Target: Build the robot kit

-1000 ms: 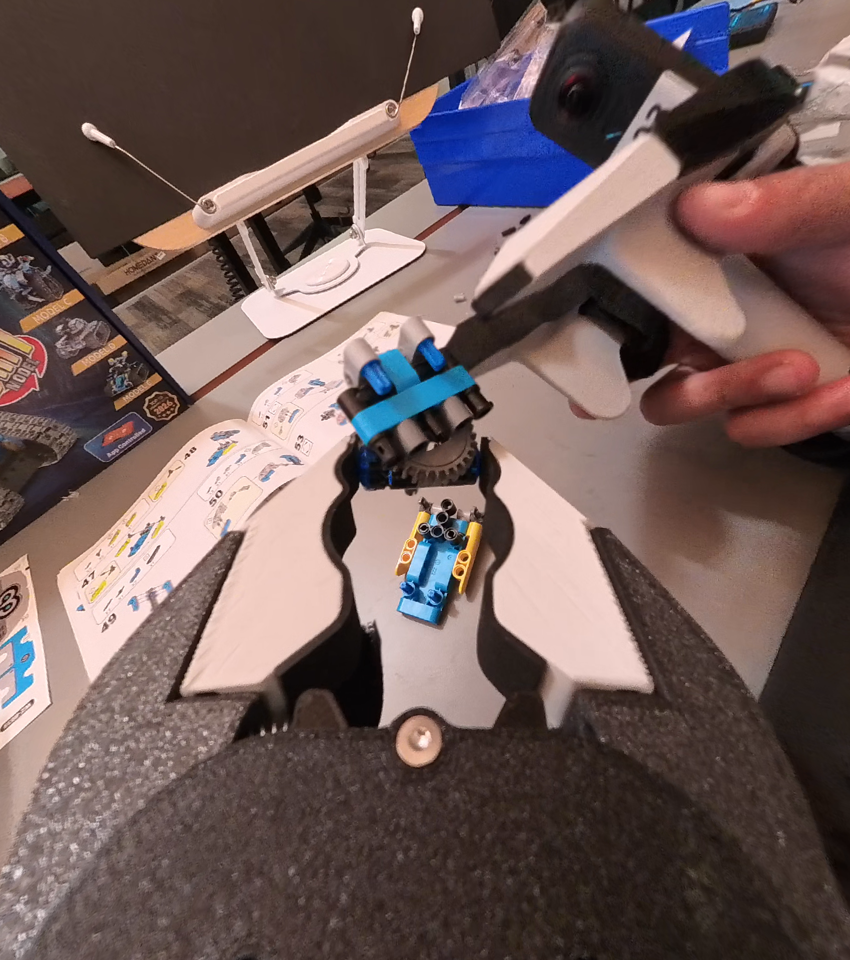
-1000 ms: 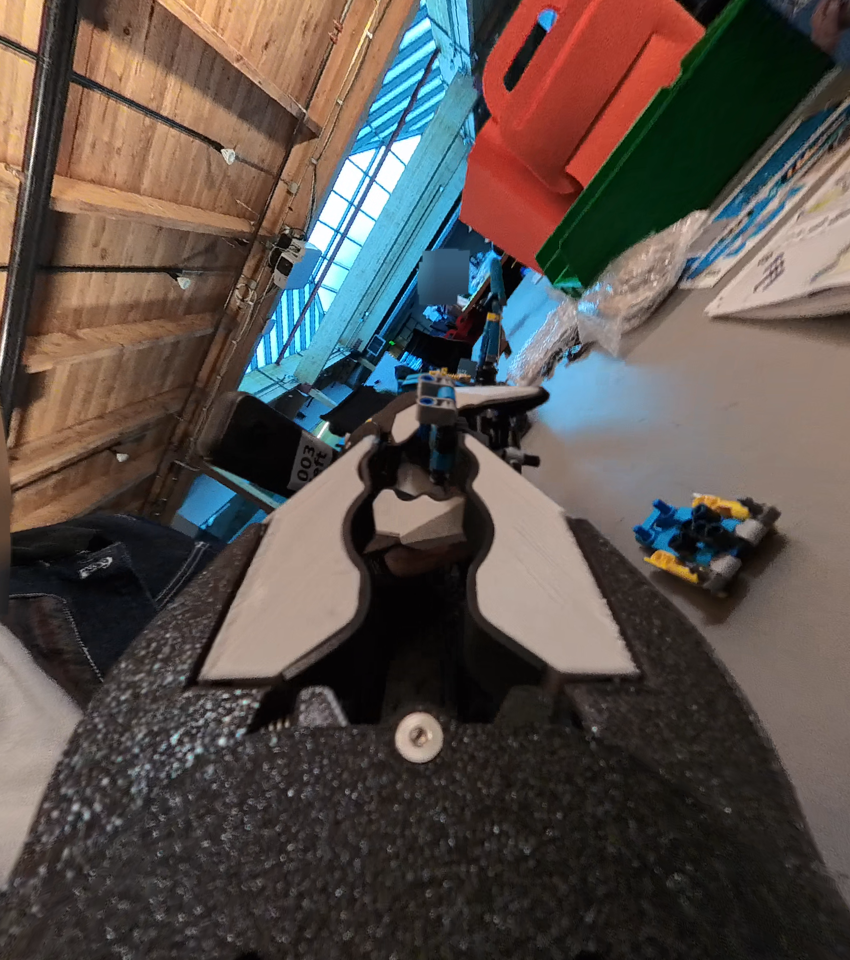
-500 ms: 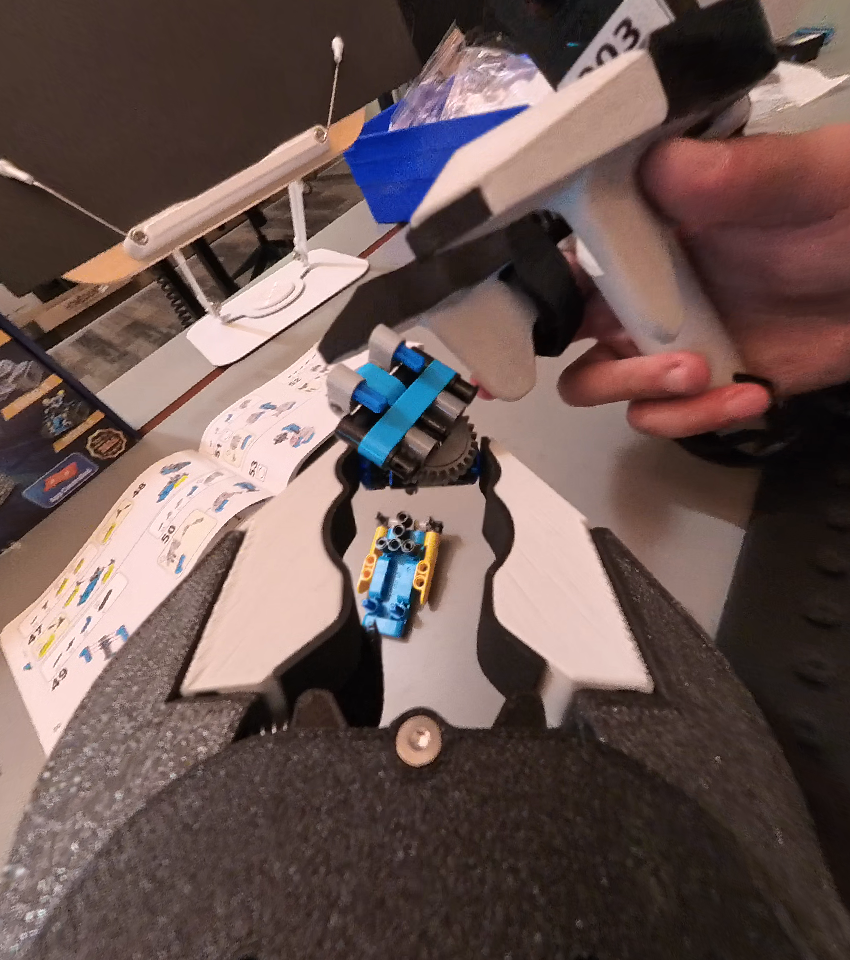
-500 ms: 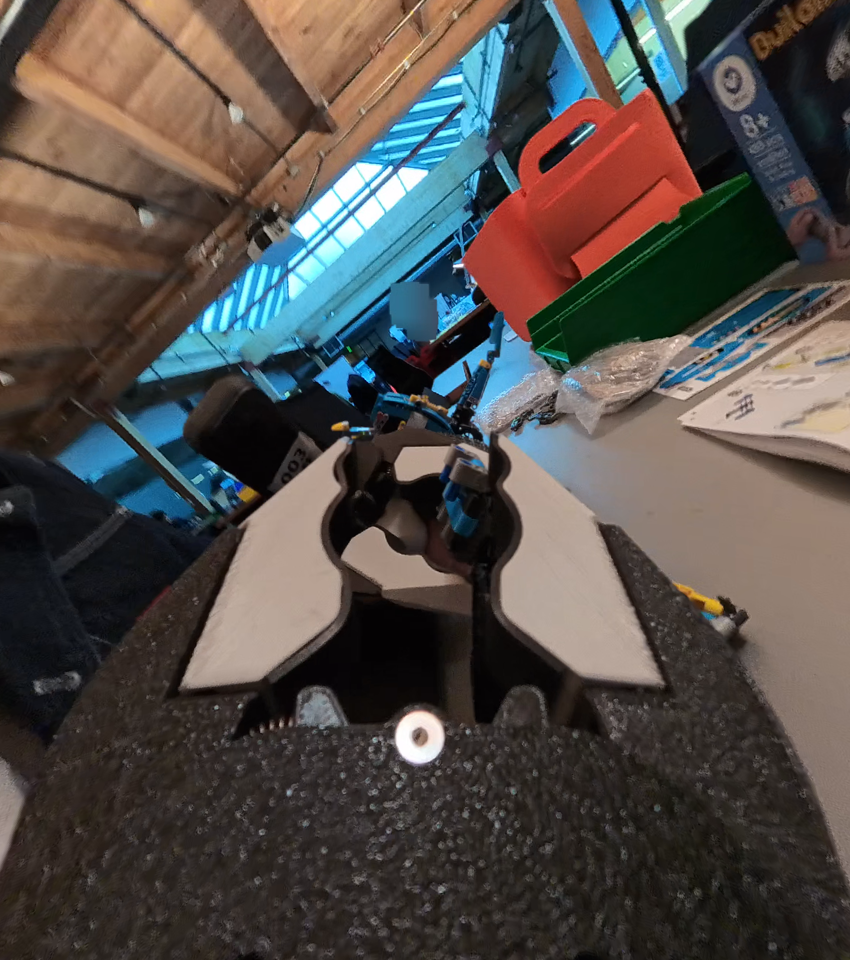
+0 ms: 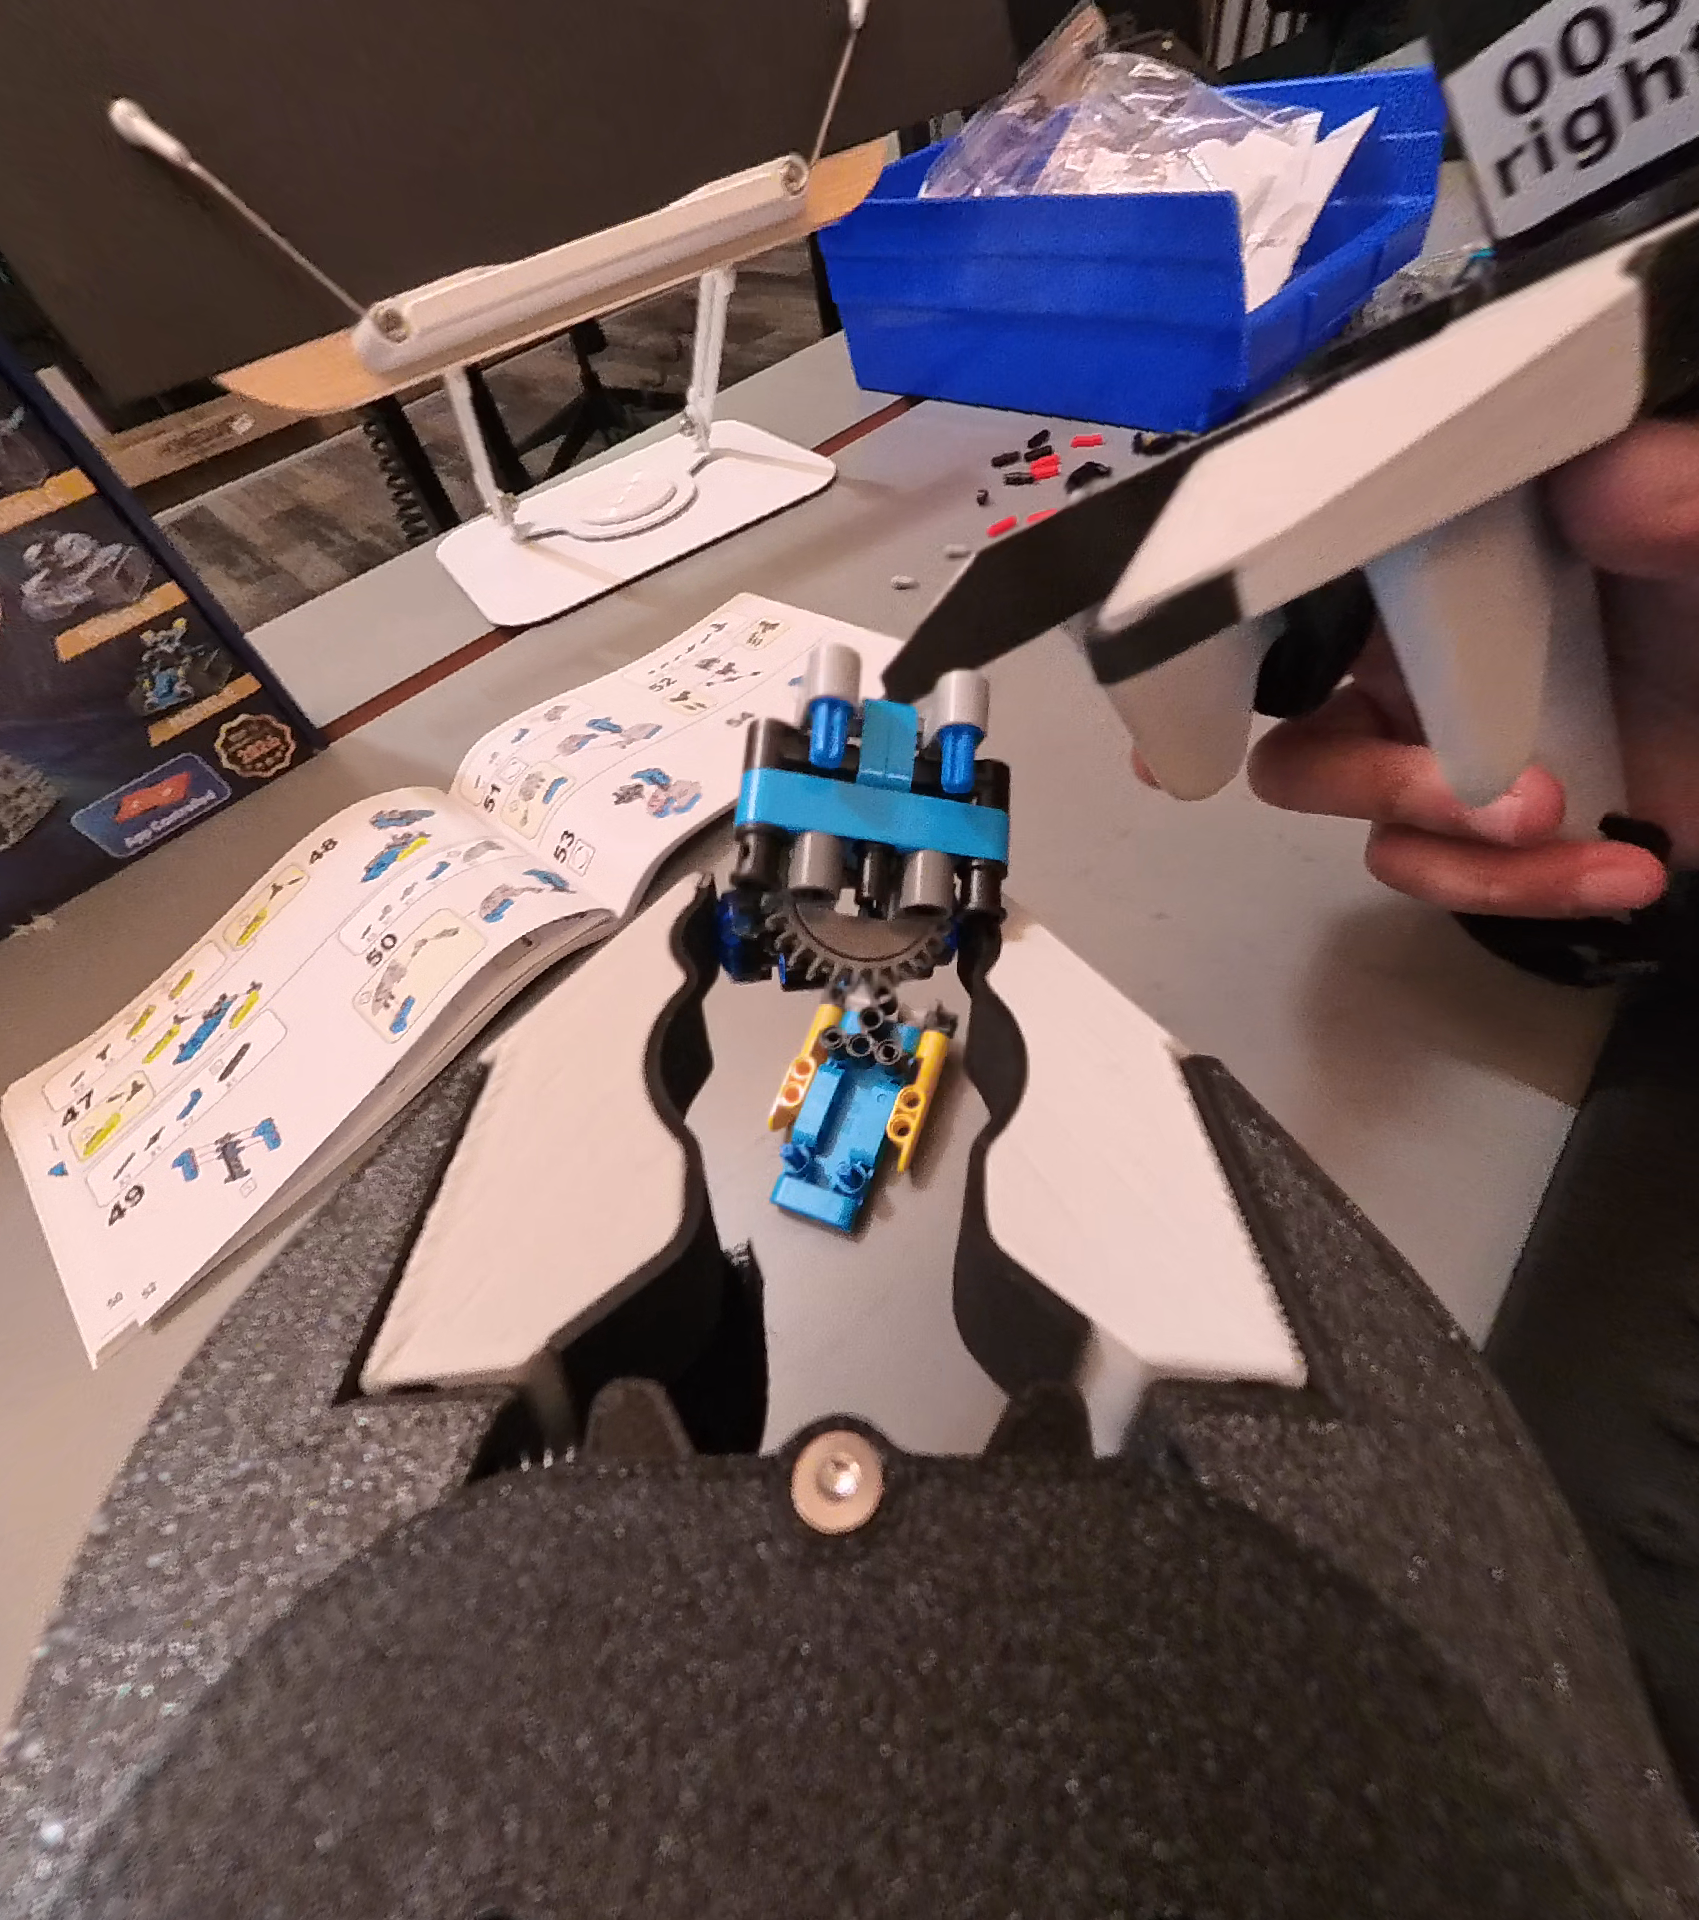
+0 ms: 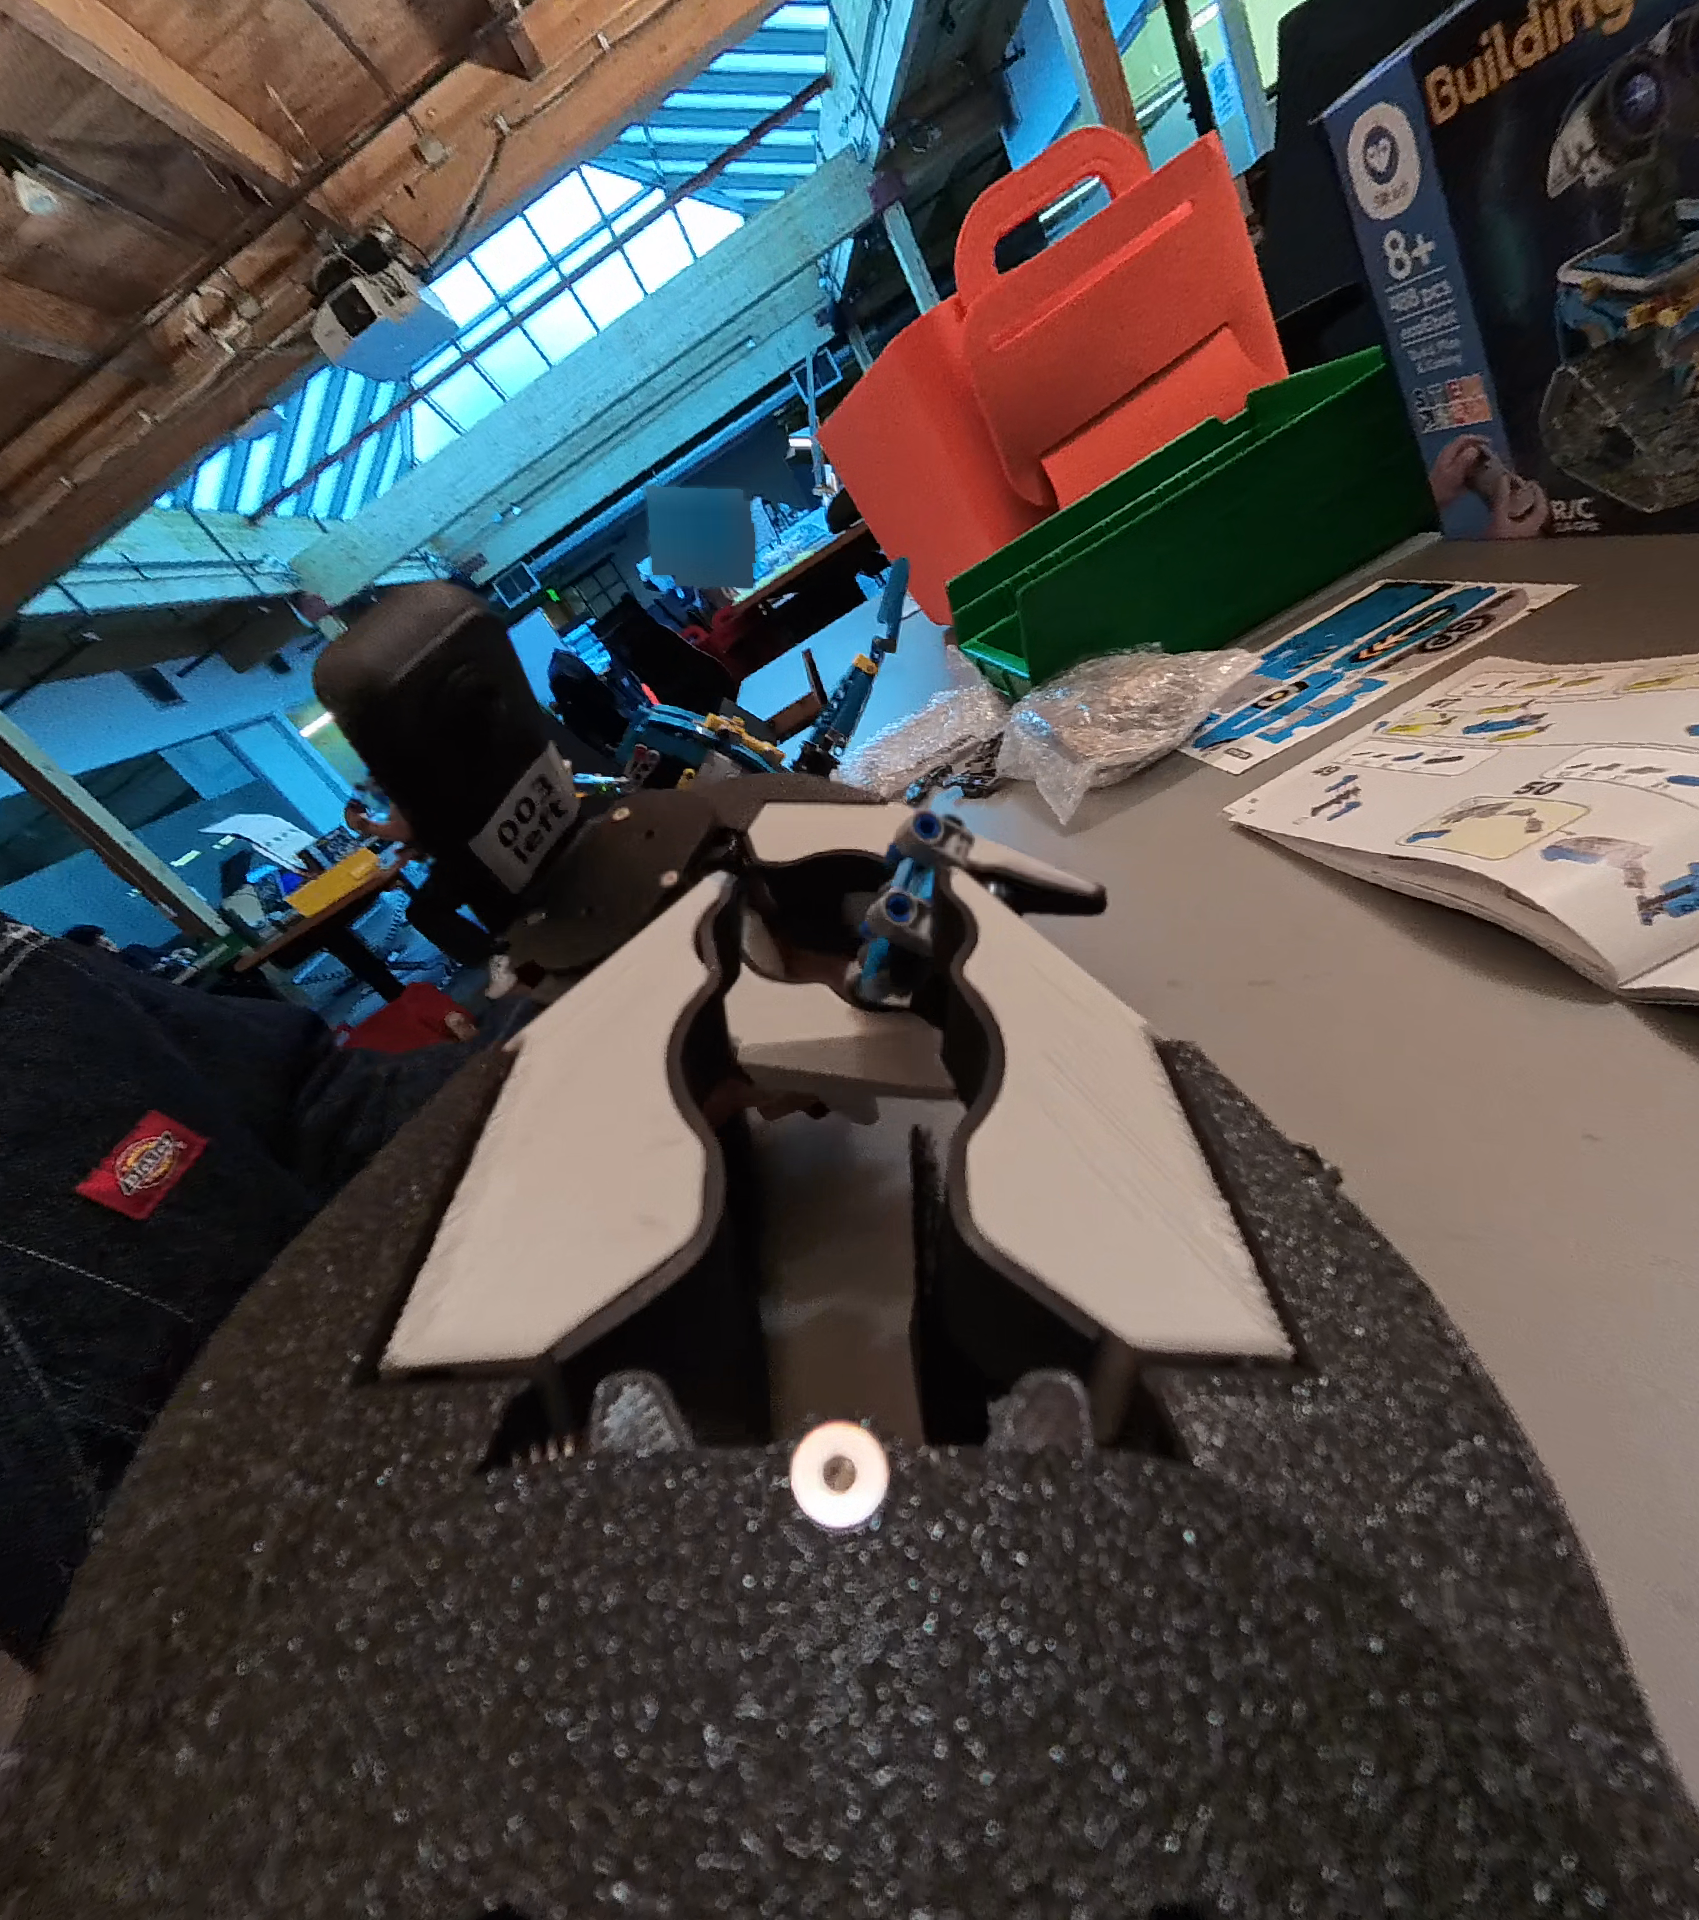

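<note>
Above the grey desk (image 5: pixel 1188 935), the left gripper (image 5: pixel 850 940) holds a small blue, grey and black brick assembly (image 5: pixel 871 821) in its closed jaws.

The right gripper (image 5: pixel 912 675), held in a hand (image 5: pixel 1593 748), points at the assembly's top, just beside it; whether its jaws are open I cannot tell. On the desk below lies a blue and yellow brick piece (image 5: pixel 855 1112), with an open instruction booklet (image 5: pixel 325 977) to the left and a blue bin (image 5: pixel 1125 270) behind.

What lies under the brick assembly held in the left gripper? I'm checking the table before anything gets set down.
Below the brick assembly, a small blue and yellow brick model lies on the grey table. The assembly's gear hides the model's far end.
</note>
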`<state>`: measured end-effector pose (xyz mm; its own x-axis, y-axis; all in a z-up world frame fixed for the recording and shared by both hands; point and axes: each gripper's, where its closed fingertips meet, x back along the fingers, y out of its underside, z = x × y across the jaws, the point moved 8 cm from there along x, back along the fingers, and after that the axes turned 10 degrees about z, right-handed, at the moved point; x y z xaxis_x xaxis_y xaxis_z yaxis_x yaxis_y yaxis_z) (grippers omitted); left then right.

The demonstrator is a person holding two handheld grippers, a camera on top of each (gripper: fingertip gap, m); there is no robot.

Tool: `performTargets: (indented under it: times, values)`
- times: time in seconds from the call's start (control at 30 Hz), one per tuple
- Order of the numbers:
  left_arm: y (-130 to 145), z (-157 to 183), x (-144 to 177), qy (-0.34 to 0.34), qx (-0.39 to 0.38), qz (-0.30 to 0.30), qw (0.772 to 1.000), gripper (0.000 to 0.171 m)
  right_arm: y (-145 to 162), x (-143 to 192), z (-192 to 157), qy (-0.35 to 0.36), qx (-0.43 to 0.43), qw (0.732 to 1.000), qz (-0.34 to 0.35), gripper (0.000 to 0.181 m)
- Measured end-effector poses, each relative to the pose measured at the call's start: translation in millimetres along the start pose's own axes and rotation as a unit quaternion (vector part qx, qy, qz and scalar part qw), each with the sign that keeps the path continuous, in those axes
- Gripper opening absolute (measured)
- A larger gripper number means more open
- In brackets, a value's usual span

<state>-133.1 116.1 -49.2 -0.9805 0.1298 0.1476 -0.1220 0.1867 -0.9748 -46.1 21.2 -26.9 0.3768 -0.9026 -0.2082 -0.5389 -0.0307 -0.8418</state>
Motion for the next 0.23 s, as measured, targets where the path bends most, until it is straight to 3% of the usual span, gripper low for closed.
performTargets:
  times: [0.23]
  values:
    - [4.4, 0.3, -2.4, 0.002, 0.007, -0.017, 1.0, 0.046, 3.2, -1.6, 1.7, 0.005, -0.006, 1.0, -0.01, 0.038]
